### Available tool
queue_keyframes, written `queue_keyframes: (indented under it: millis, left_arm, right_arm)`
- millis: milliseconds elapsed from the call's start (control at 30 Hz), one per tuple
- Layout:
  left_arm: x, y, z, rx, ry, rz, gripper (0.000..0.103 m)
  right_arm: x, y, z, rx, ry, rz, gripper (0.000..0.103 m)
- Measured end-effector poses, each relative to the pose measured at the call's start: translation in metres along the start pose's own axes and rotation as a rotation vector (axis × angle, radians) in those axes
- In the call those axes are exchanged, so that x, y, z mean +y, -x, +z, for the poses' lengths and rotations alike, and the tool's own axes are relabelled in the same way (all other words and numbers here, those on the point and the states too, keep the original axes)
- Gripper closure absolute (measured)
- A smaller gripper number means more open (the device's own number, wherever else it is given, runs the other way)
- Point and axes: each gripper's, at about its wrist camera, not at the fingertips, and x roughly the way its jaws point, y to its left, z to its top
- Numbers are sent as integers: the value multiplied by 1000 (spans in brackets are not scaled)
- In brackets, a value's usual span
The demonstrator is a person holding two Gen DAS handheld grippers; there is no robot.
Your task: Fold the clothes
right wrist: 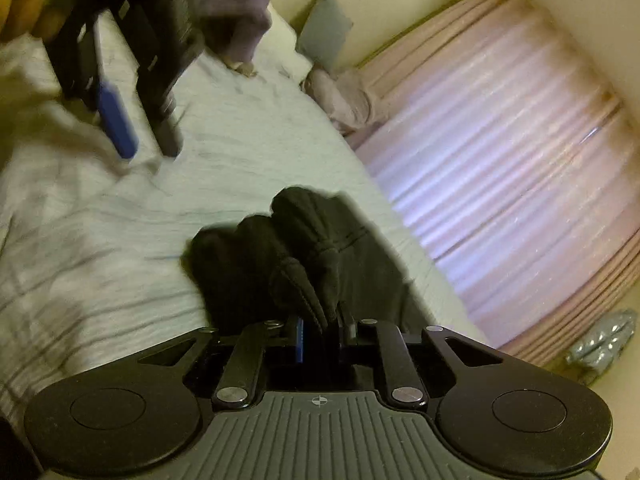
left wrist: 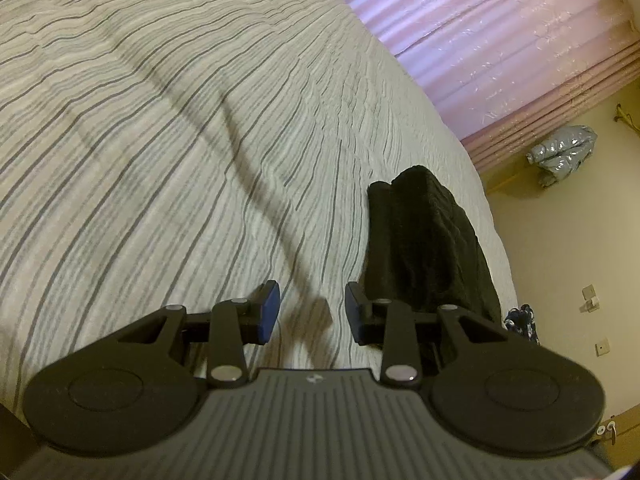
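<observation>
My right gripper (right wrist: 320, 330) pinches a fold of the black garment (right wrist: 304, 248) lying near the bed's (left wrist: 160, 140) edge; my left gripper (left wrist: 312, 312) hangs spread above the striped cover, holding nothing.

The garment (left wrist: 424, 240) lies on the bed (left wrist: 160, 120), near the bed's right edge. The left gripper (left wrist: 312, 312) hangs above the bed, just left of the garment. The curtain (left wrist: 500, 40) hangs beyond the bed. The bag (left wrist: 562, 154) sits on the floor (left wrist: 560, 264), right of the bed, before the curtain.
</observation>
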Motion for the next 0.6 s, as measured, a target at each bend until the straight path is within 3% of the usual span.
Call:
queue_keyframes:
  millis: [267, 467, 600]
  left_arm:
    - [4, 5, -1, -7, 8, 7, 74]
    - [3, 7, -1, -4, 8, 10, 74]
    - [1, 10, -2, -3, 5, 14, 74]
  right_arm:
    - [-28, -8, 21, -30, -79, -65, 89]
    - [6, 9, 5, 28, -17, -36, 88]
    - [5, 3, 5, 14, -37, -56, 88]
